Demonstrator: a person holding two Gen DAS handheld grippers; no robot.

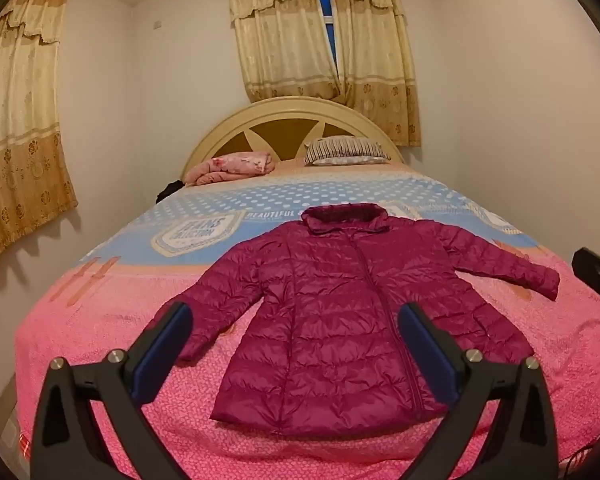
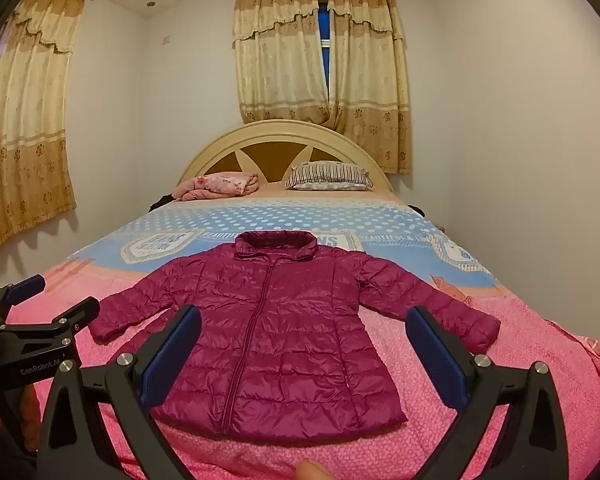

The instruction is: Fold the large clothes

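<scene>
**Q:** Where's everything sitting right now?

**Me:** The magenta quilted puffer jacket [image 1: 340, 320] lies flat on the bed with the pink and blue printed bedspread [image 1: 100, 340], zipped, collar toward 12 o'clock, hem toward 6, sleeves spread out to about 8 and 3. A striped pillow [image 1: 346, 151] and a folded pink floral blanket [image 1: 232, 166] sit up by the cream arched headboard [image 1: 292, 110].

**Q:** And the tongs?

**Me:** Left tongs [image 1: 296, 354] are spread as wide as they go, nothing in them, hanging over the hem. Right tongs [image 2: 304, 356] same deal, wide apart and empty above the jacket's lower half.
</scene>
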